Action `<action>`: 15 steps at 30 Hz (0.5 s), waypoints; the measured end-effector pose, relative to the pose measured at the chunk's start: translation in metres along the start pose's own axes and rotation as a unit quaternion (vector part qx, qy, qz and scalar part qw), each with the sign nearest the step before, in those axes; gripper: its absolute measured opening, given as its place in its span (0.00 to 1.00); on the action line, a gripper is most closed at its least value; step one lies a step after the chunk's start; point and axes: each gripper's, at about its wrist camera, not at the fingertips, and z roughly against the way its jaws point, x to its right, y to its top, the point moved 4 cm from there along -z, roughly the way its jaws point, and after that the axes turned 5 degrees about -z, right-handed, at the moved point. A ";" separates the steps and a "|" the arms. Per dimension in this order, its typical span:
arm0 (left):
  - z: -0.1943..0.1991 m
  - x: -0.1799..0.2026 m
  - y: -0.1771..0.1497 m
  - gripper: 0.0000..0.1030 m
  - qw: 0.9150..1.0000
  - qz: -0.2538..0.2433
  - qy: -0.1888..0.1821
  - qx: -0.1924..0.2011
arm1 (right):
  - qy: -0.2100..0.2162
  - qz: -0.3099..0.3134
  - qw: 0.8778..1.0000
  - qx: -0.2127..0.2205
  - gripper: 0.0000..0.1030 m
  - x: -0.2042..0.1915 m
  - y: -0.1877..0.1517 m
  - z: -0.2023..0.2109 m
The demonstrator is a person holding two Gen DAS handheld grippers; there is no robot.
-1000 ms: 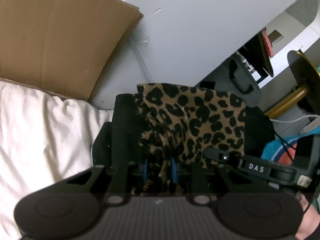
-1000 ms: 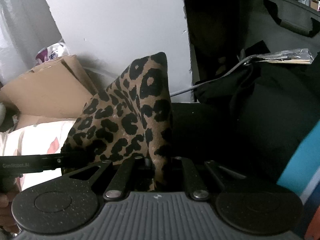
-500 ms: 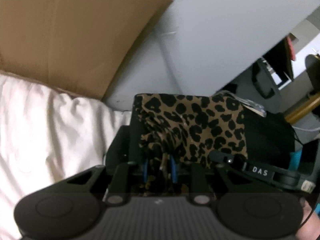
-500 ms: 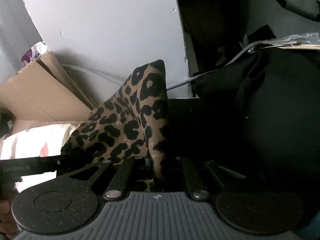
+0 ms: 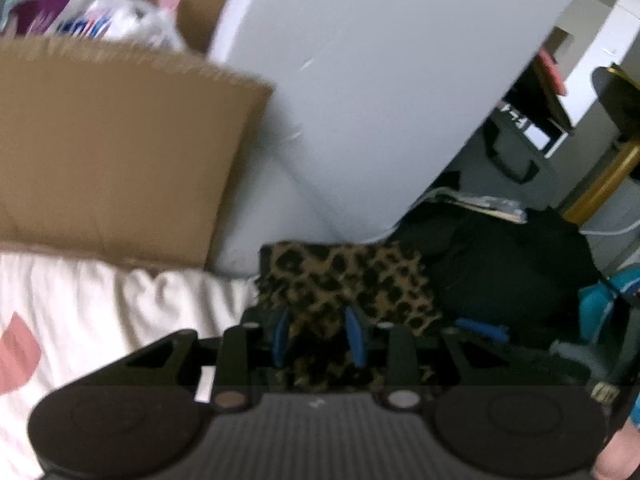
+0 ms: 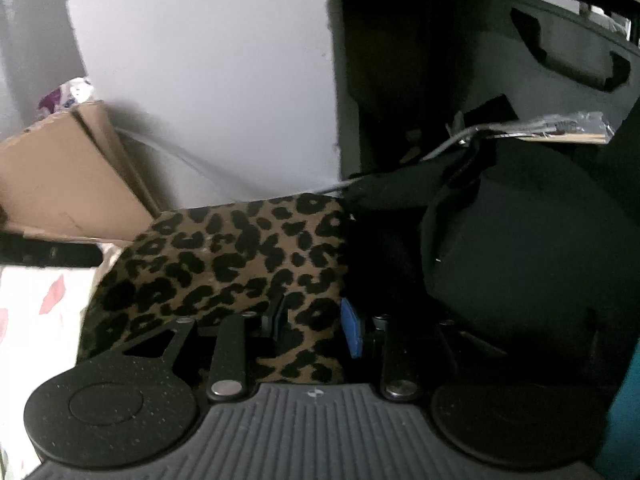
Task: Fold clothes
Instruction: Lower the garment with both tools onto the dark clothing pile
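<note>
1. White bedding [image 5: 100, 312] fills 7–9 o'clock of the left wrist view, pink marks on it; it also shows at 8 o'clock in the right wrist view.
2. Pale wall panel [image 5: 380, 92] takes 12–2 o'clock of the left view. Cardboard box [image 5: 120, 152] sits at 9–11 o'clock, its lower edge touching the bedding.
3. Black fabric heap [image 6: 520, 240] fills 2–4 o'clock of the right view, butting against the leopard-print garment [image 6: 240, 256] on its right side.
4. Garment lies low and bunched at centre in both views, between bedding and black heap. Top edge runs roughly level just below the wall base.
5. Left gripper [image 5: 316, 340]: blue pads spread part-way, garment fabric between them; frame is blurred, cannot tell if they clamp it.
6. Right gripper [image 6: 312, 328]: jaws apart, fabric draped through the gap, a gap visible beside the blue right pad.
7. Open room: bedding side only. Box, wall and black heap close off 10 through 4 o'clock.
</note>
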 end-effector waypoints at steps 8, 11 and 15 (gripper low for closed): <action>-0.026 0.033 0.005 0.20 0.998 -0.047 0.003 -0.039 | 0.023 -0.001 1.000 -0.004 0.31 -0.021 -0.001 -0.007; -0.038 0.030 -0.003 0.16 0.997 -0.052 0.014 -0.057 | 0.021 0.015 1.000 -0.005 0.31 -0.027 -0.003 -0.018; -0.043 0.022 -0.011 0.02 0.996 -0.054 0.029 -0.060 | 0.013 0.020 1.000 -0.004 0.34 -0.023 -0.003 -0.032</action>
